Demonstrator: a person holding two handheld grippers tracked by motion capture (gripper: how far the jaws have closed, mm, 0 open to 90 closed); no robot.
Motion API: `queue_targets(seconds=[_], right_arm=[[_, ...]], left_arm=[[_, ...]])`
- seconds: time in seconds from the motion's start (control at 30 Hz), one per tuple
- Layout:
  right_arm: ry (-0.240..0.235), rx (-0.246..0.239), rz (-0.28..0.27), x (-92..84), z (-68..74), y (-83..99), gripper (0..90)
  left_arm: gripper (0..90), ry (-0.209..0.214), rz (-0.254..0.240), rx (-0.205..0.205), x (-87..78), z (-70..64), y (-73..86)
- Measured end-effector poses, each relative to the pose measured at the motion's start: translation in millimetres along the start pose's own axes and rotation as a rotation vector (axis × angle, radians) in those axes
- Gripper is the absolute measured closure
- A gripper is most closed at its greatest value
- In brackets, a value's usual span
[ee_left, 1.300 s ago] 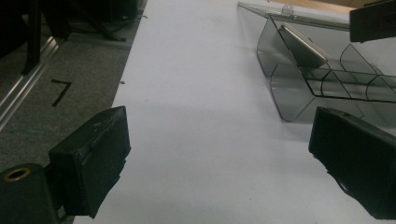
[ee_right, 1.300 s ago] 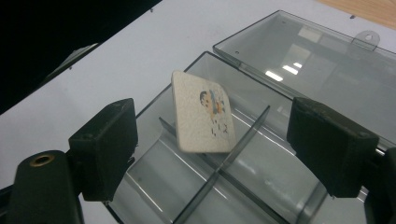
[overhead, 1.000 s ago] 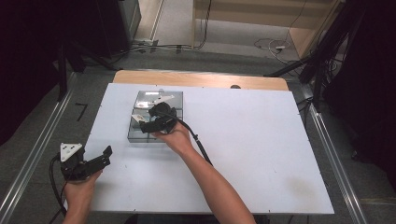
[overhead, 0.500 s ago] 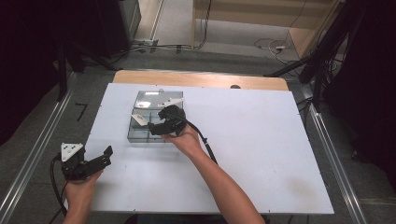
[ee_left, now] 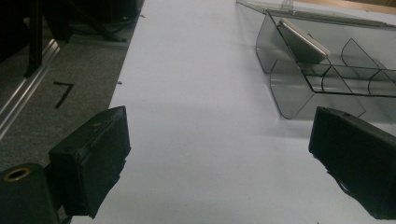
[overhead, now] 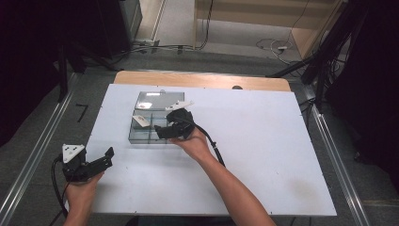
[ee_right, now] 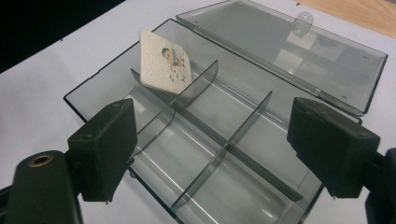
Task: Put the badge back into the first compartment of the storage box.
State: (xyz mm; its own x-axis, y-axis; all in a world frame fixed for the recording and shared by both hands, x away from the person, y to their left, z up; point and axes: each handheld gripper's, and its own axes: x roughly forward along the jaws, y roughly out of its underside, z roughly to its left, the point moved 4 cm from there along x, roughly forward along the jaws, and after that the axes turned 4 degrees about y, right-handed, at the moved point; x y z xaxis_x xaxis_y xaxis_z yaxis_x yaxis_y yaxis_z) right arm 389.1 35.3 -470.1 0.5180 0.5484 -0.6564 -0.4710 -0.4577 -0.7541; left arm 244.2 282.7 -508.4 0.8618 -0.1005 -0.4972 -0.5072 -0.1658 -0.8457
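Left gripper view: organizer box (ee_left: 322,70) cut off.

Even overhead light fell on the white table (overhead: 263,141), which read bright while the floor and the far left and right corners sank into near black. The open lid (ee_right: 299,51) of the clear box (ee_right: 224,154) caught pale glare. Shadows under the hands were soft. The near jaws looked slightly blurred, and the high view was grainy.
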Motion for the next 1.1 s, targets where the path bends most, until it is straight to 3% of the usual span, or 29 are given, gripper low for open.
queue_targets(seconds=[1.1], right_arm=[[0.025, 0.018, -0.023, -46.1, -33.4, 27.3, 14.9]], left_arm=[[5.8, 0.005, 0.001, 0.011, 1.5, -3.0, 0.2]])
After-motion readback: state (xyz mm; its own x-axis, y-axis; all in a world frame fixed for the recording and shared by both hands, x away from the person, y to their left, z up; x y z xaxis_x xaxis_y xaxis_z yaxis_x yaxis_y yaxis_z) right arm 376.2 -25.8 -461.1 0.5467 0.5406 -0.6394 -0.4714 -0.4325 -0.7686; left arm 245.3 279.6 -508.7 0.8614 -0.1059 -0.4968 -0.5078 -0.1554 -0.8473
